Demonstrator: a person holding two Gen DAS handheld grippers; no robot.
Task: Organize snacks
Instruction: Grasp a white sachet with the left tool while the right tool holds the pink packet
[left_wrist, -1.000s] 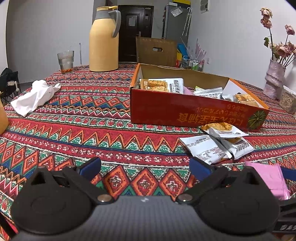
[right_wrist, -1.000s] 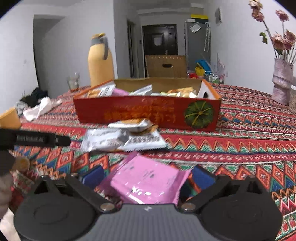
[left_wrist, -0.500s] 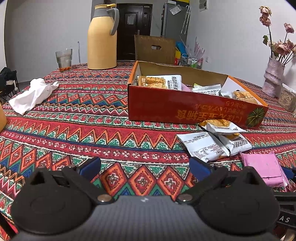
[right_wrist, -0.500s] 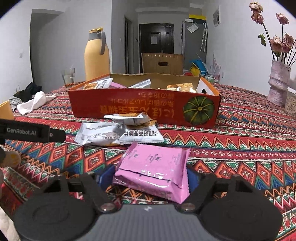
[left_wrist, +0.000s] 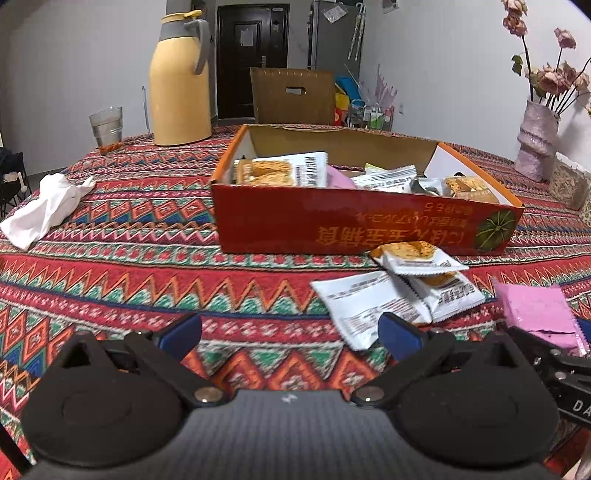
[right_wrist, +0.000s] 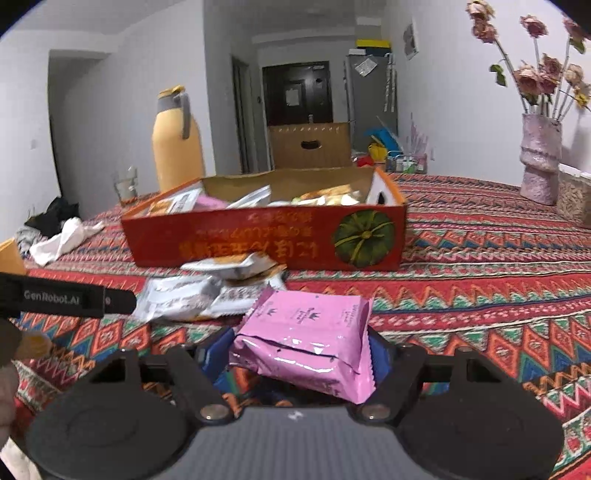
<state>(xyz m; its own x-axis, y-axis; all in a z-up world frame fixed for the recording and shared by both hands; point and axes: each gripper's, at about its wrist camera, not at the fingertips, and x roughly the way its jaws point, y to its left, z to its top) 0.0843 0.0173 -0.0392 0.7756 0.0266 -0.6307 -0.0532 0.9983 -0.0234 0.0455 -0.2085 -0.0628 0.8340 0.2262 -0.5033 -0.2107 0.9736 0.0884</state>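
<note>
An open red cardboard box holds several snack packets on the patterned tablecloth. Three white snack packets lie in a loose pile just in front of it. My right gripper is closing, its blue pads pressed on both sides of a pink snack packet, which sits tilted slightly above the cloth. My left gripper is open over bare cloth with nothing between its fingers; the white pile lies just past its right fingertip.
A yellow thermos jug and a glass stand at the table's far left. A crumpled white cloth lies at the left edge. A pink vase with dried flowers stands far right, and a brown carton sits behind the table.
The right gripper's jaws came in from wide open onto the pink packet and raised it a little. The left gripper drifted toward the white packets, still open.
</note>
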